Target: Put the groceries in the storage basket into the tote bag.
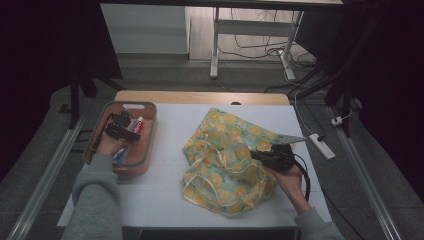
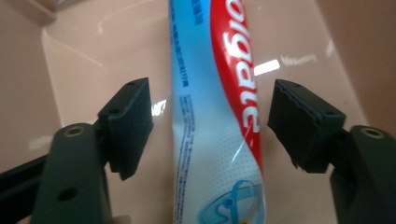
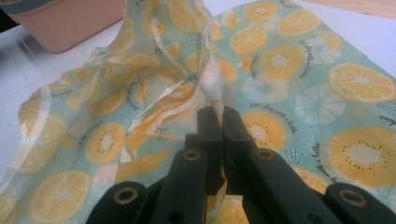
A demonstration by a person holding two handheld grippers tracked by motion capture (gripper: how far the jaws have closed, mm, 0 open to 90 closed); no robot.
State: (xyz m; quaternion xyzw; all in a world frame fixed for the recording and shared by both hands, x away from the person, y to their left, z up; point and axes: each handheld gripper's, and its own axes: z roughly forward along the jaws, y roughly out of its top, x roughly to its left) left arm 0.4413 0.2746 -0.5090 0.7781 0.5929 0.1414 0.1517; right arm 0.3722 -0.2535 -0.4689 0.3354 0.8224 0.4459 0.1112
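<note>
high view: a white table top point(image 1: 165, 200) with a wooden strip along its far edge is seen on a grey floor; a white desk frame, loose cables and a power strip point(image 1: 321, 145) are placed beyond it, and dark curtains are hung at both sides. a salmon-pink plastic tub point(image 1: 148, 131) is set at the table's left; the left gripper point(image 1: 119, 126) is lowered inside it, just beside a toothpaste tube point(image 1: 137, 124). a citrus-print drawstring bag point(image 1: 227, 160), pale green with orange slices, is spread crumpled over the table's middle and right. the right gripper point(image 1: 260, 155) is held at the bag's right edge by a hand in a grey sleeve.

left gripper view: the toothpaste tube point(image 2: 219, 116), blue, white and red, is laid flat on the tub's glossy pink floor point(image 2: 74, 70) between the two jaws. the jaws are spread wide, a clear gap is left on each side of the tube, and nothing is gripped.

right gripper view: the right gripper point(image 3: 219, 114) is pinched tight on a bunched fold of the bag point(image 3: 280, 60) with its cream drawstring, and the fabric is lifted into a small peak at the tips. the tub's corner point(image 3: 65, 28) is seen at upper left, the white table top point(image 3: 14, 65) beside it.
</note>
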